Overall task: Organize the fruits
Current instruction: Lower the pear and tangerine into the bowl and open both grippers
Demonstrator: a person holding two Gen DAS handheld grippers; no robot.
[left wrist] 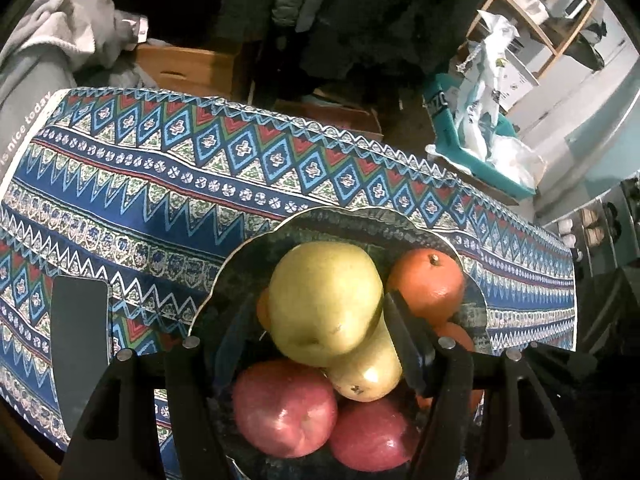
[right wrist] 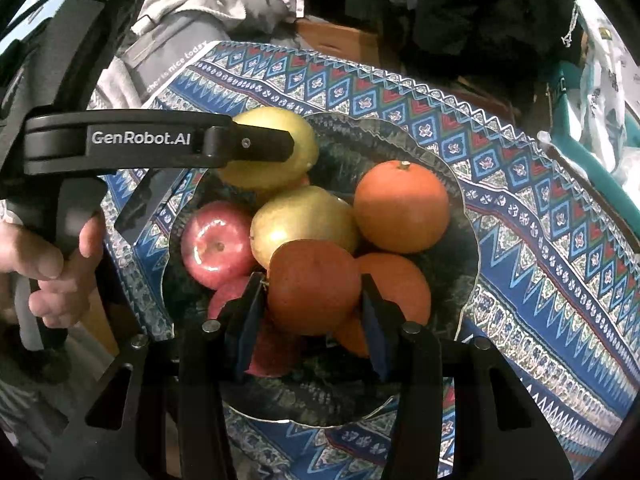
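A scalloped glass bowl [left wrist: 240,248] [right wrist: 464,200] stands on a blue patterned cloth [left wrist: 160,184] and holds a pile of fruit. My left gripper [left wrist: 316,304] is shut on a yellow-green pear [left wrist: 324,304] on top of the pile. A second yellow pear [left wrist: 368,372], an orange [left wrist: 428,284] and two red apples [left wrist: 284,408] lie around it. My right gripper [right wrist: 310,284] is shut on an orange [right wrist: 314,284] at the bowl's near side, above two other oranges [right wrist: 400,206] and a red apple [right wrist: 218,240]. One left-gripper finger [right wrist: 260,144] crosses the far pear [right wrist: 260,176].
A black phone [left wrist: 80,340] [right wrist: 148,200] lies on the cloth left of the bowl. A person's hand [right wrist: 52,264] grips the left tool's handle. Grey clothing [left wrist: 60,40], cardboard boxes [left wrist: 188,64] and a teal bin with plastic bags [left wrist: 480,140] stand beyond the table's far edge.
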